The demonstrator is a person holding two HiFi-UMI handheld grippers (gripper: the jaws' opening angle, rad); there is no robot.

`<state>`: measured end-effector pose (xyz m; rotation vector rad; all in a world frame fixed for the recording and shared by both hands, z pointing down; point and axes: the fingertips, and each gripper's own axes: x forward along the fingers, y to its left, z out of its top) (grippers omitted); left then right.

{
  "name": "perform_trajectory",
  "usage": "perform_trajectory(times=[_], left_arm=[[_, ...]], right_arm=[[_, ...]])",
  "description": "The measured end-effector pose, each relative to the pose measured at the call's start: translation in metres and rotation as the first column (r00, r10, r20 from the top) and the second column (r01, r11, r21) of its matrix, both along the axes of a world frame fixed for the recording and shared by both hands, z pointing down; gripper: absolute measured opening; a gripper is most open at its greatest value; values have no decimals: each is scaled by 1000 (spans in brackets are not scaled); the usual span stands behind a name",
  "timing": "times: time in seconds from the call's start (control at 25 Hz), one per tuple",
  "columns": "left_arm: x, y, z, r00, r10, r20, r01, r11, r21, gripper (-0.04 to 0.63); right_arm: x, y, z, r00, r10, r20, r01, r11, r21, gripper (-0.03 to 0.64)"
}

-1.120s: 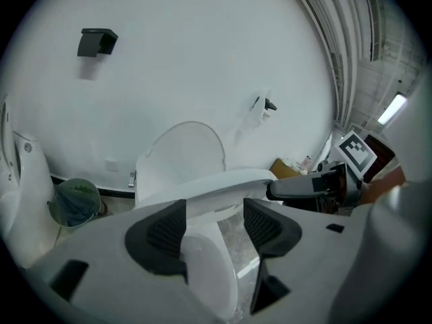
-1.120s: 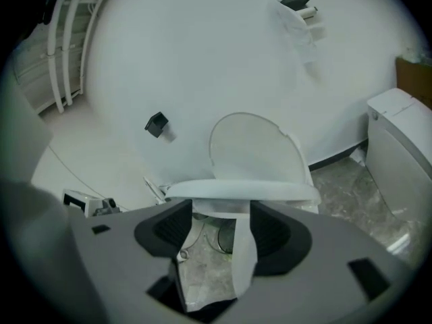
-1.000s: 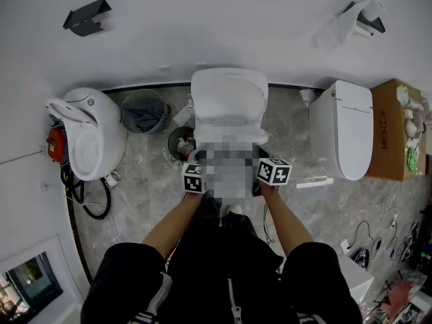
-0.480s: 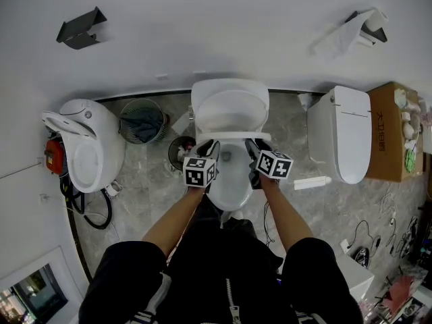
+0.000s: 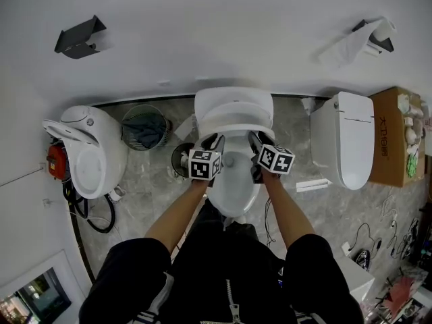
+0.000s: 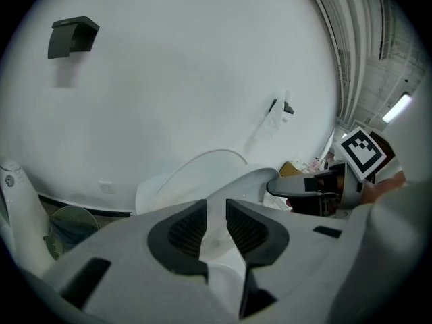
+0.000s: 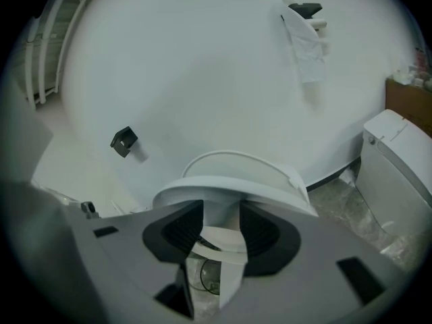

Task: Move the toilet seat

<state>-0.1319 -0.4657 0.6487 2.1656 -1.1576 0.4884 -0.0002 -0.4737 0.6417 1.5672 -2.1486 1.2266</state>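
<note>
Likely a bathroom-fixture test room or showroom, not a home bathroom: a left toilet (image 5: 88,150), middle toilet (image 5: 233,181) and right toilet (image 5: 351,140) stand side by side along one bare white wall (image 5: 216,19) on a grey stone floor (image 5: 152,187), with loose cables (image 5: 101,218) and a cardboard box (image 5: 395,137)

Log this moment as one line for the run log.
task: move toilet seat | left gripper: on toilet seat, jaws opening | right gripper: shut on toilet seat | lid: up
</note>
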Motion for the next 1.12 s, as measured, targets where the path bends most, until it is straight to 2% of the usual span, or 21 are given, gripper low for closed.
perform_trajectory(times=[0.16,0.44,0.72,0.8,1.04,1.12], left_arm=[[2,-12,0,1000,17,4,-17,1000,-8,135],[6,-21,-7,1000,25,2,-25,1000,17,153],[12,7,-24,1000,8,8,-8,999,49,149],[10,19,-30,1000,-3,12,2,998,70,132],[6,61,-55,999,-43,17,40,990,136,94],[8,78,-66,998,-52,23,47,985,163,77]], right_arm=[[-7,-13,-1,1000,-10,-5,10,1000,4,163],[-14,-10,-6,1000,-18,-4,18,1000,13,163],[-3,17,-22,999,-44,-12,45,997,55,139],[-1,26,-32,998,-54,-28,56,994,90,122],[5,62,-69,991,-97,-95,115,972,204,7],[4,78,-78,983,-130,-132,157,962,222,5]])
